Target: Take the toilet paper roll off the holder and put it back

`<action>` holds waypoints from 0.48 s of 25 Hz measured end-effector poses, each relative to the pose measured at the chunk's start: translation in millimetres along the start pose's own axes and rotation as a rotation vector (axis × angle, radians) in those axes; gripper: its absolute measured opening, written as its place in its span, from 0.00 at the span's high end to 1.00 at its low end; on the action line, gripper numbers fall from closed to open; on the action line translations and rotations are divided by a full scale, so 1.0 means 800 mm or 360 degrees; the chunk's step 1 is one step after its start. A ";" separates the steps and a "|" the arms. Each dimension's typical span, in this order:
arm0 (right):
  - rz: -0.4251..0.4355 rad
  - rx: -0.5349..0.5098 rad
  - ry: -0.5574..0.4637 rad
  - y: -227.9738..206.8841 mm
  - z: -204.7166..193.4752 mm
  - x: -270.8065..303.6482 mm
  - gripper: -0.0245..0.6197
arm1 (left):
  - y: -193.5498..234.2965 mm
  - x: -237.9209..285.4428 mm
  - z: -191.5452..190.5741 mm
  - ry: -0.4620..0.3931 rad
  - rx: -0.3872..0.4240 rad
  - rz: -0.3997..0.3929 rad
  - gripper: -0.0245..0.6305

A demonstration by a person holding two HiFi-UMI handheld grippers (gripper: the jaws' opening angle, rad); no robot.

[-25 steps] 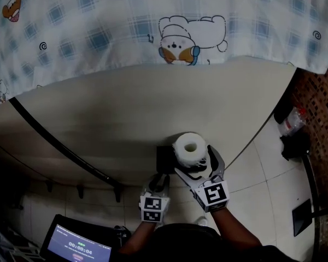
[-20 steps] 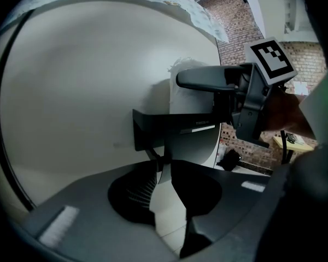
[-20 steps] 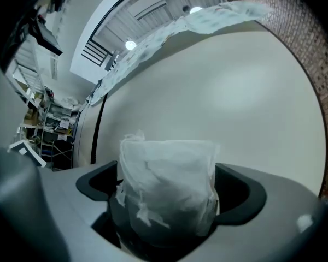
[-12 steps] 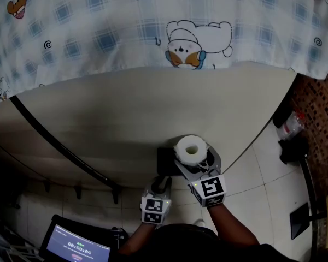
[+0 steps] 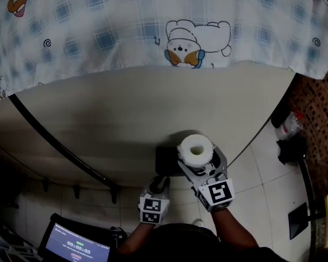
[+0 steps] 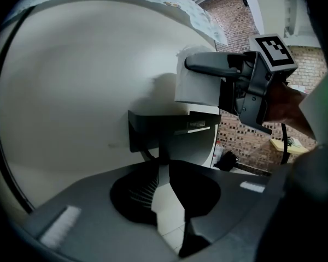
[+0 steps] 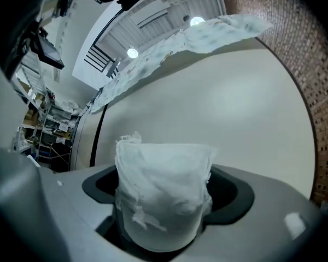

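Observation:
The white toilet paper roll (image 5: 195,149) stands upright between the jaws of my right gripper (image 5: 201,160), which are closing on it and grip its sides. In the left gripper view the roll (image 6: 198,86) hangs just above the black holder (image 6: 158,130), apart from it. Up close, its crumpled wrap (image 7: 163,168) fills the space between the right jaws. The holder (image 5: 167,160) is fixed to the cream curved panel (image 5: 126,113). My left gripper (image 5: 162,184) sits below the holder, its jaws together with nothing in them.
A blue checked cloth with cartoon prints (image 5: 153,26) hangs over the panel's top. A black rail (image 5: 60,146) runs along the panel at left. A lit tablet (image 5: 76,247) lies at bottom left. Tiled floor, dark objects (image 5: 290,146) and a brick wall are at right.
The right gripper's jaws have drawn in around the roll, and gripper and roll have shifted a little to the right, off the holder. The left gripper has stayed put.

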State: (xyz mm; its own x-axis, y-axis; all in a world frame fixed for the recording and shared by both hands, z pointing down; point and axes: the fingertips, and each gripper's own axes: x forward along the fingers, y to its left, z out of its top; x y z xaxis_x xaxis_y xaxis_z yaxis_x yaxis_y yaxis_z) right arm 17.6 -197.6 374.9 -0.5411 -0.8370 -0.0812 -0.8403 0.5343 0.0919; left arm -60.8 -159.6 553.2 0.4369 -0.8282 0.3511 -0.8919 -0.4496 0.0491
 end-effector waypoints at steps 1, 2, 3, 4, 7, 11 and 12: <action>0.0000 -0.0008 -0.0006 0.000 0.002 -0.002 0.27 | 0.000 -0.001 0.000 0.0003 -0.0005 -0.0002 0.84; 0.0002 -0.0012 -0.0013 0.000 0.004 -0.005 0.27 | -0.001 -0.002 0.000 0.0007 -0.0011 -0.0004 0.84; 0.0002 -0.0011 -0.0022 0.000 0.006 -0.009 0.27 | -0.001 -0.003 0.000 0.0012 -0.0017 -0.0008 0.85; -0.0001 -0.0008 -0.0033 -0.001 0.008 -0.012 0.27 | -0.002 -0.004 -0.001 0.0015 -0.0023 -0.0012 0.85; -0.0027 0.0013 -0.0073 -0.006 0.016 -0.024 0.27 | -0.004 -0.009 -0.001 0.0021 -0.0045 -0.0032 0.86; -0.0073 0.0043 -0.0096 -0.019 0.022 -0.042 0.27 | -0.010 -0.020 0.000 0.0036 -0.0082 -0.0072 0.86; -0.0084 0.0048 -0.0096 -0.022 0.022 -0.046 0.27 | -0.011 -0.022 0.001 0.0040 -0.0086 -0.0078 0.86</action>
State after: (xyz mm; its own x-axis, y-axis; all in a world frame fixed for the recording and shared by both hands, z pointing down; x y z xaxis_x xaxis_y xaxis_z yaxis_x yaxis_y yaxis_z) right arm 51.9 -174.6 358.7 -0.4961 -0.8561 -0.1448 -0.8680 0.4935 0.0560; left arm -60.6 -141.6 546.3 0.4779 -0.7965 0.3704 -0.8747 -0.4703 0.1172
